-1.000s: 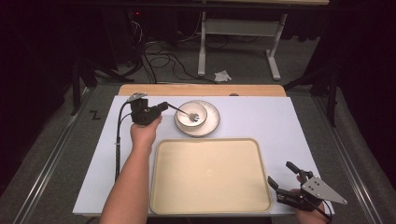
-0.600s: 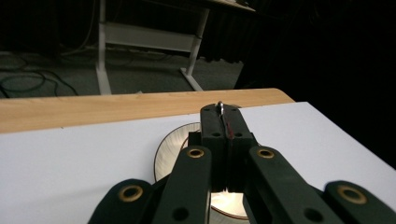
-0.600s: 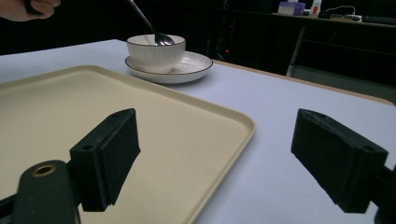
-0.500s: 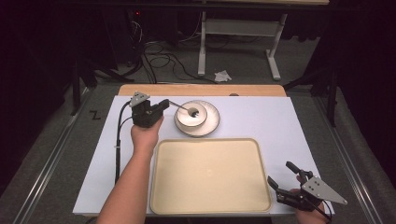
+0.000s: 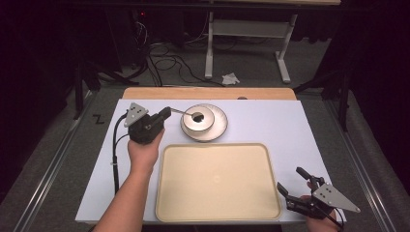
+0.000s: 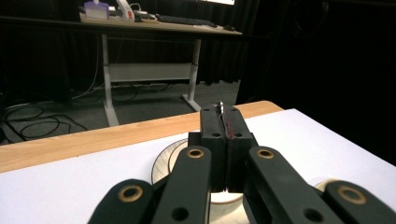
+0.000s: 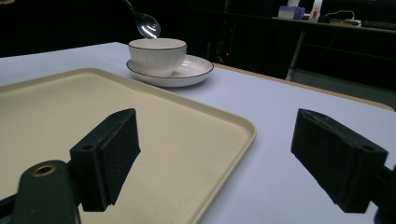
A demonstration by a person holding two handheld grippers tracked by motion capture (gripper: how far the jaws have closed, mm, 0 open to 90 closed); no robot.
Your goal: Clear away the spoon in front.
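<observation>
The spoon [image 7: 145,24] is hanging with its bowl just above the white cup [image 7: 157,56], which is sitting on a saucer [image 5: 216,128] beyond the beige tray [image 5: 217,181]. The left gripper [image 5: 164,114] is pinching the spoon's handle between pressed-together jaws, left of the cup. The right gripper [image 5: 290,186] is resting near the tray's near right corner, jaws spread wide and holding nothing.

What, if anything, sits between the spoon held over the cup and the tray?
Nothing visible. The left tool holds the spoon above the cup on its saucer; the tray lies bare, just in front.
</observation>
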